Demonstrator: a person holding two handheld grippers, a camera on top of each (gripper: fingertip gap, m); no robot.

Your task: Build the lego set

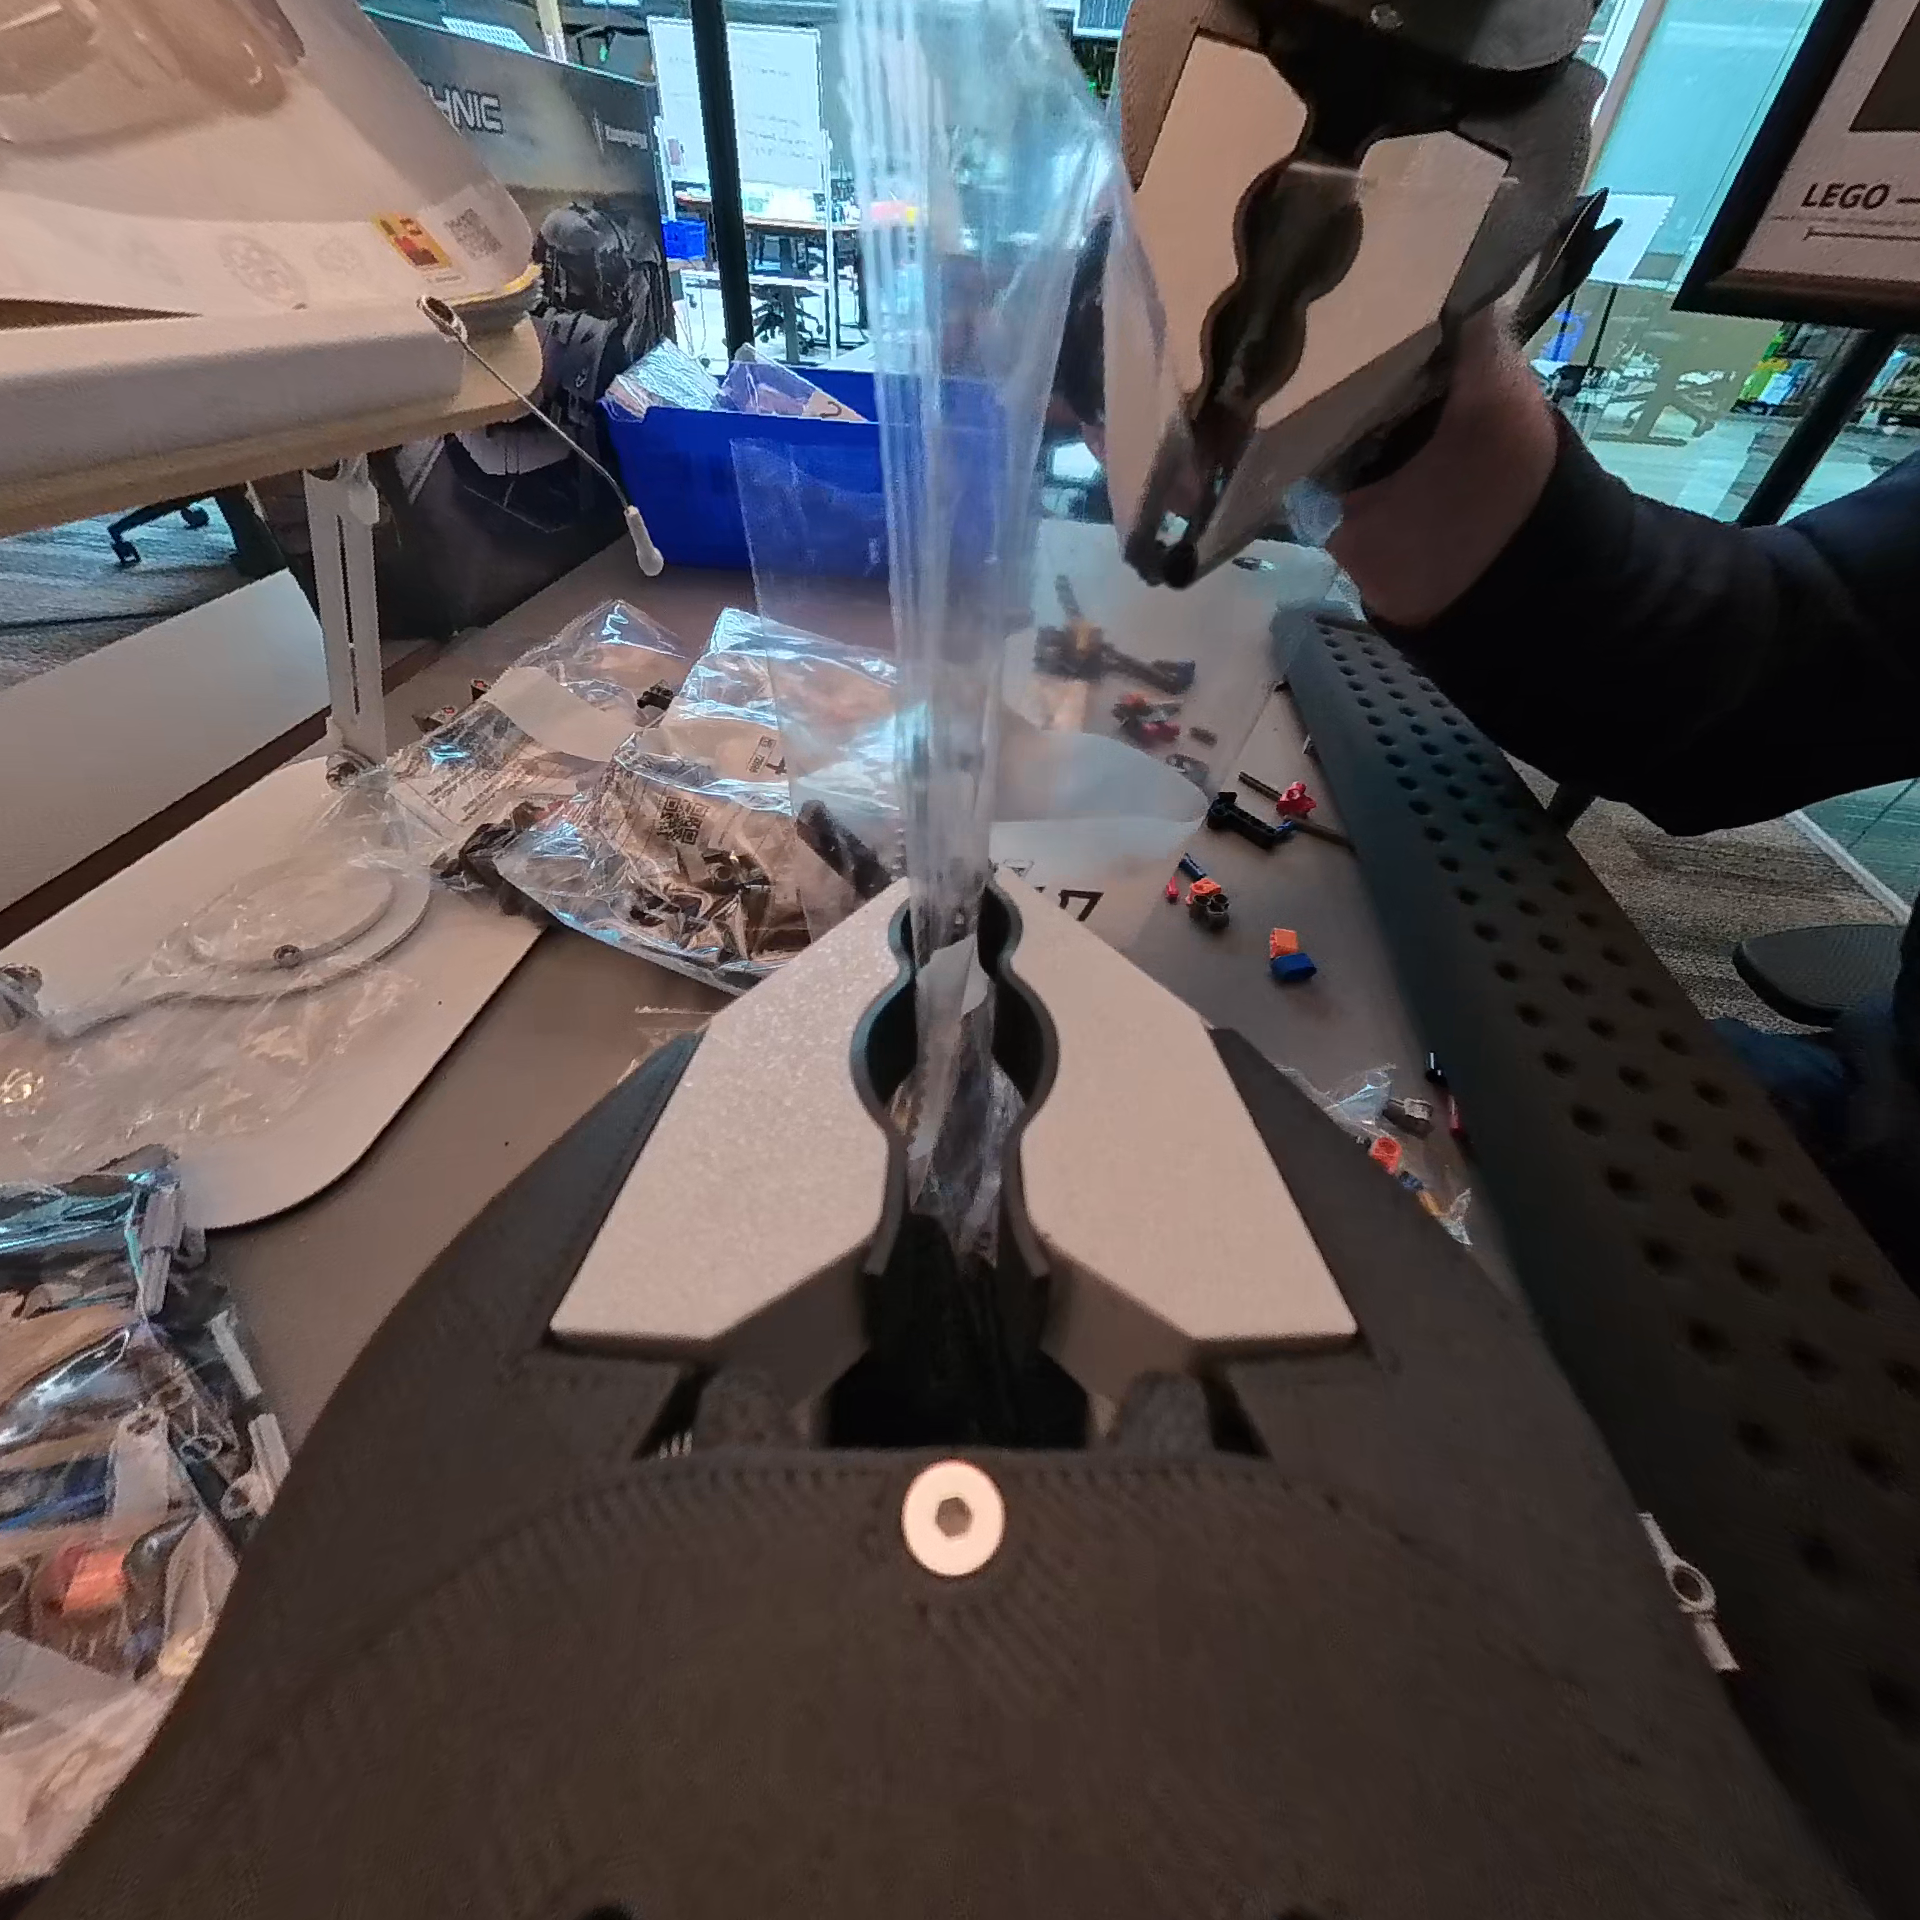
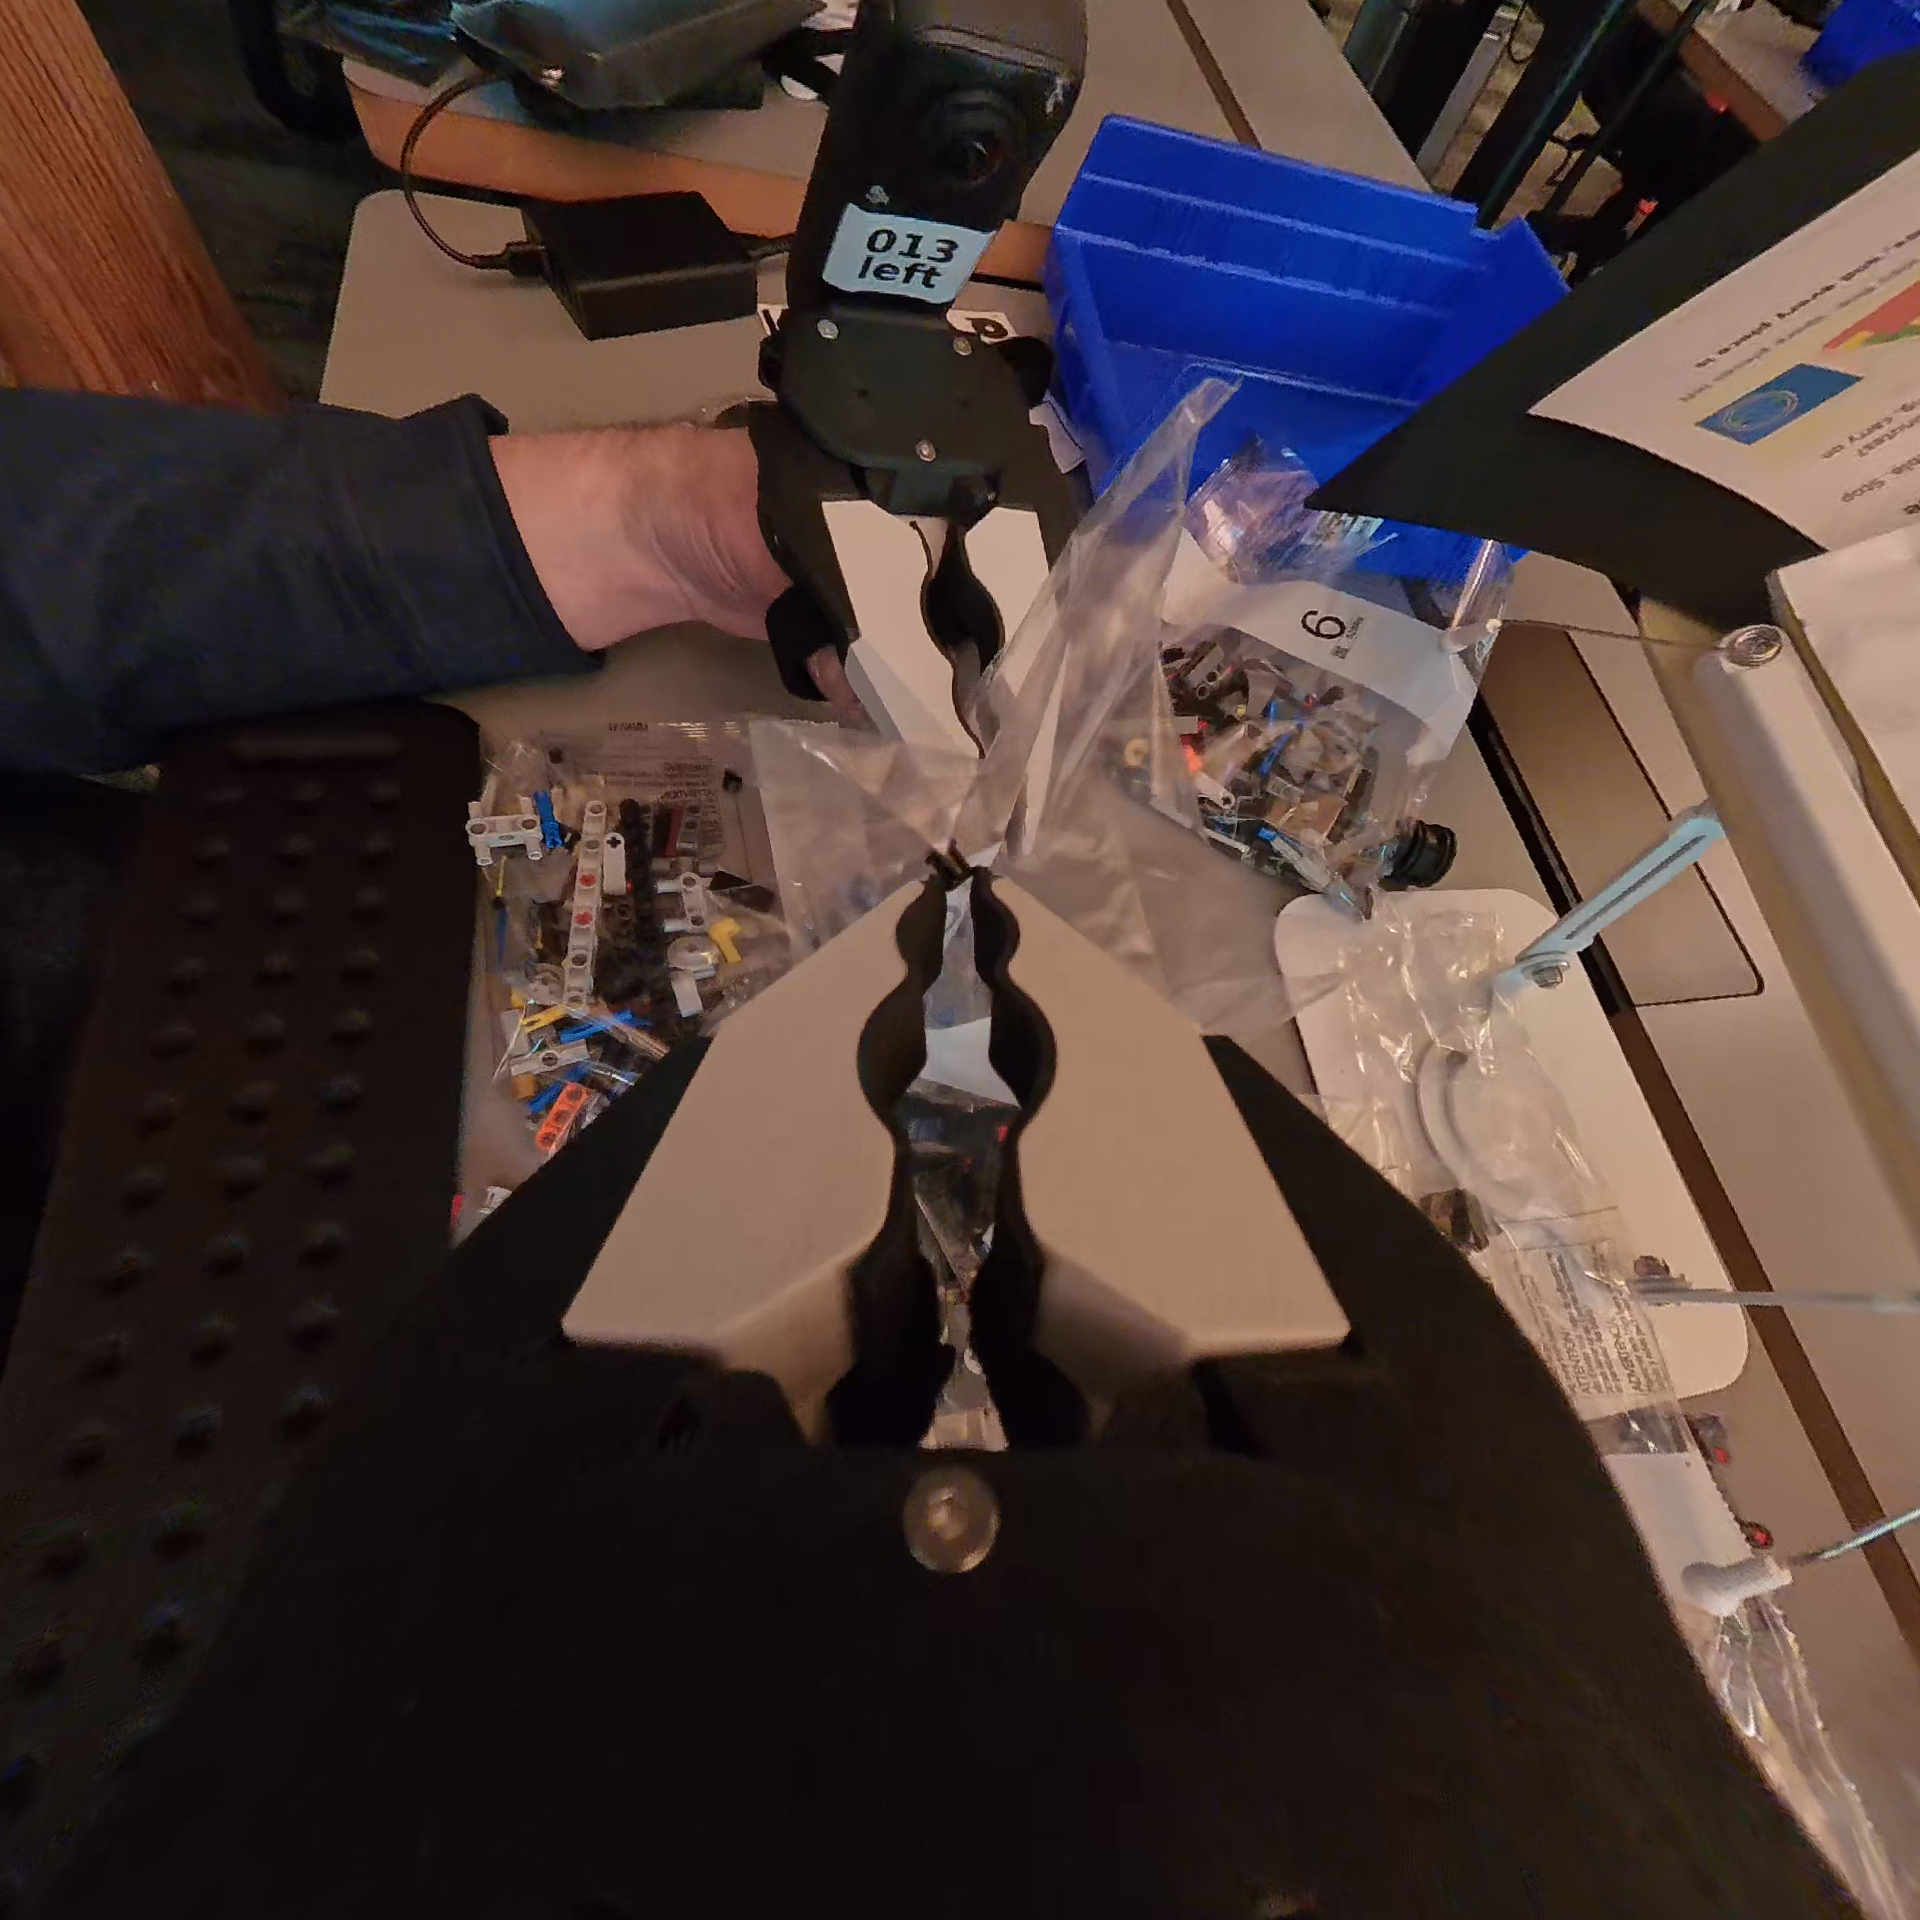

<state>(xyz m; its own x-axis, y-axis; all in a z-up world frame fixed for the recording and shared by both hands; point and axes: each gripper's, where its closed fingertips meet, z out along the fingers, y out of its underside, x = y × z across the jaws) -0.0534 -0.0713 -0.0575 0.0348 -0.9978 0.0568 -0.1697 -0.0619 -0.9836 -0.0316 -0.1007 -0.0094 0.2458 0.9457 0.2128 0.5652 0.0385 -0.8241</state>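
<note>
Where the right wrist view shows bagged bricks [image 2: 613,935], the left wrist view shows loose ones [image 1: 1288,956].

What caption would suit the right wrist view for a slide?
Both grippers pinch a clear bag above bagged Lego parts and a blue bin.

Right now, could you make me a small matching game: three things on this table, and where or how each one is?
Things:
1. clear plastic bag
2. blue bin
3. loose orange and blue Lego pieces

States:
A. lying bare on the tabletop
B. pinched between both grippers
C. standing at the table's far edge

Pairs: 1-B, 2-C, 3-A
</note>
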